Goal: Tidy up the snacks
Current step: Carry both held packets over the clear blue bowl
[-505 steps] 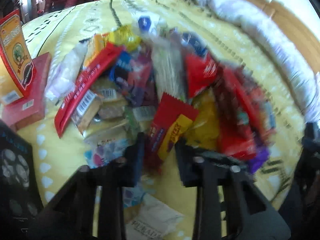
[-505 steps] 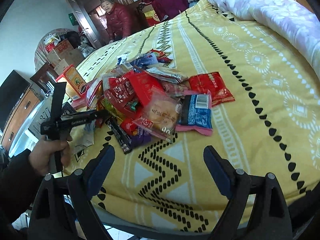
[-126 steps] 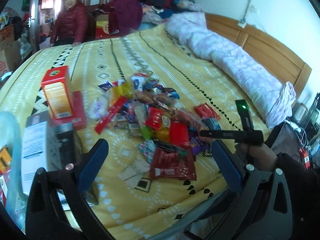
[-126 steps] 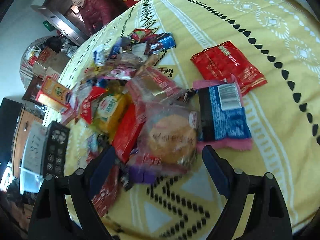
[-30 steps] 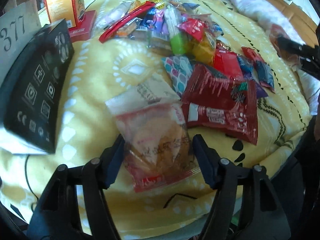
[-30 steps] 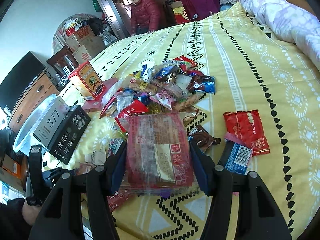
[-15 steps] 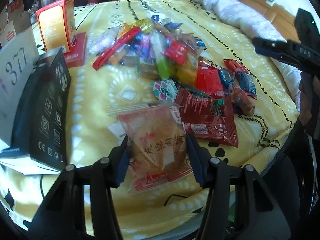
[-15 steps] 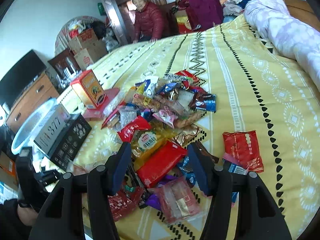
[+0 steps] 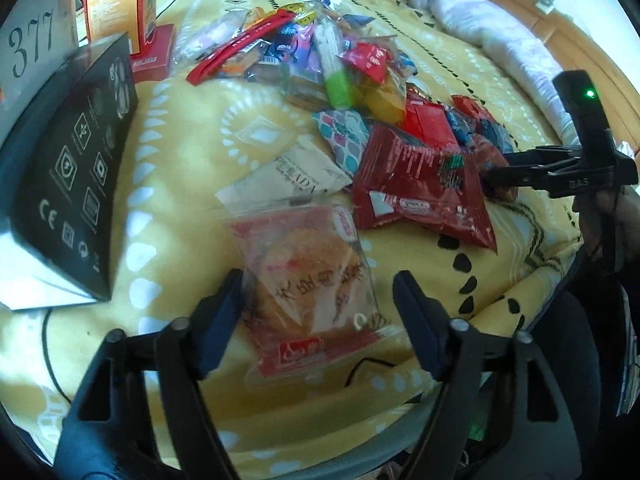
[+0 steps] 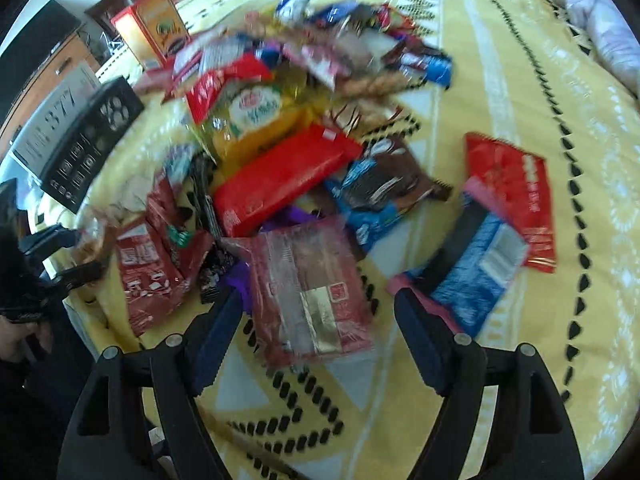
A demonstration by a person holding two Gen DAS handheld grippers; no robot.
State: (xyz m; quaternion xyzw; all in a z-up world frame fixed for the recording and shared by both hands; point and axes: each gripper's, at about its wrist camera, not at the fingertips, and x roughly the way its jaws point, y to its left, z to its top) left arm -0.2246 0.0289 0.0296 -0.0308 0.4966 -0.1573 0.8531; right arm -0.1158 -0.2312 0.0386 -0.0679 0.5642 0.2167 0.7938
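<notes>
Left wrist view
- Pastry packet: a clear pastry packet with a red strip is lying flat on the yellow bedspread, its long axis running from the top of the frame toward the camera, red strip end nearest.
- Left gripper: the left gripper is pointing steeply down over the packet; its jaws are opening, the packet is sitting between them, and the right finger is standing clear of the wrapper while the left finger is at most grazing its edge.
- Neighbours: a dark red bag is lying just beside the packet's far right corner; a white sachet is touching its far end.
- Open room: bare bedspread is stretching between the packet and the black box at the left; the bed edge is running close below the fingers.
- Other hand: the right gripper is reaching in from the right, tips over the pile.

Right wrist view (blurred)
- Foil packet: a clear packet with a gold label is lying between the opening jaws, long axis roughly toward the camera, seemingly free of both pads.
- Right gripper: the right gripper is aiming steeply downward.
- Neighbours: a blue packet is lying to the right, a red box beyond.
- Open room: patterned bedspread is lying bare at the right.
</notes>
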